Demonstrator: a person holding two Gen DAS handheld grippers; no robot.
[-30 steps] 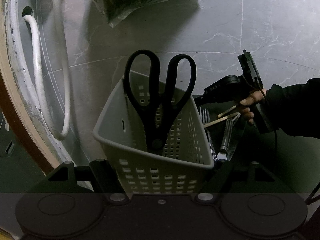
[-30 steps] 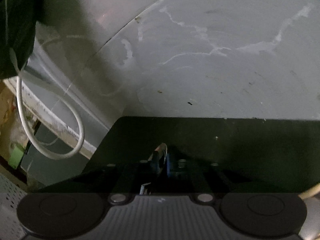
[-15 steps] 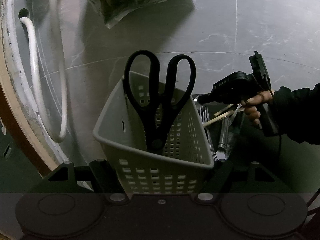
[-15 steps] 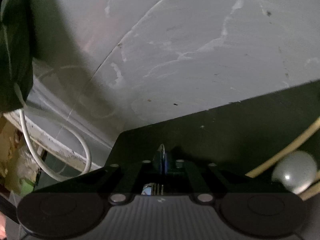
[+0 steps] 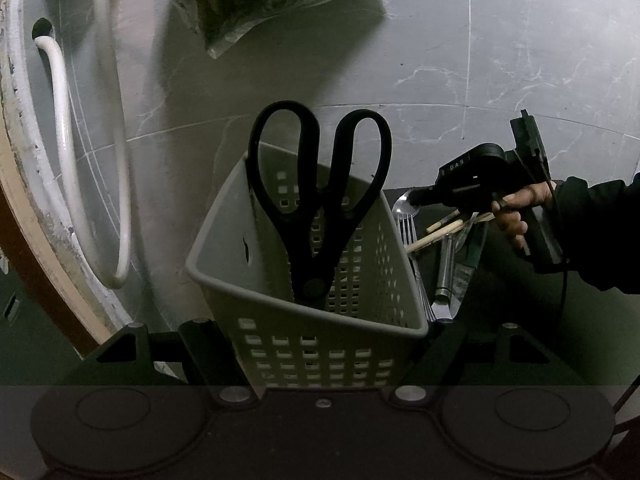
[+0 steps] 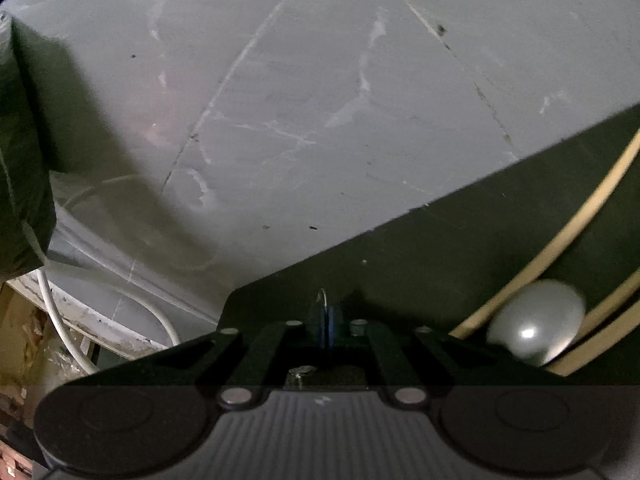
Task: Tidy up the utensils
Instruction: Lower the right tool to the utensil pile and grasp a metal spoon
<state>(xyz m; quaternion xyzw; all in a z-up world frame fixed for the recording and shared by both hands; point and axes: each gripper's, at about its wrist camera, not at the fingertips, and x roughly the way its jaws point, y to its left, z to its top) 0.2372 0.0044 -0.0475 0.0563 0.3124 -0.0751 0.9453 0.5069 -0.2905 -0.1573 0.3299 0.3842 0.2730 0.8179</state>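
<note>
Your left claw point(image 5: 324, 360) clamps the light, springy basket point(image 5: 304, 304) holding the scissors point(image 5: 320, 200), while your right claw point(image 6: 325, 320) is pinched on a thin, slippery metal utensil point(image 6: 322, 296) (grip mid-handle) over the dark tabletop point(image 6: 440, 248).

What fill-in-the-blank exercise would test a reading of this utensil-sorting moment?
1. Black ____ stand handles-up in the grey basket.
2. That basket is gripped by the ____ claw.
3. In the right wrist view, the shiny bowl of a ____ lies between pale chopsticks.
4. The right claw is ____ on a thin metal piece.
Missing words: scissors; left; spoon; shut.
</note>
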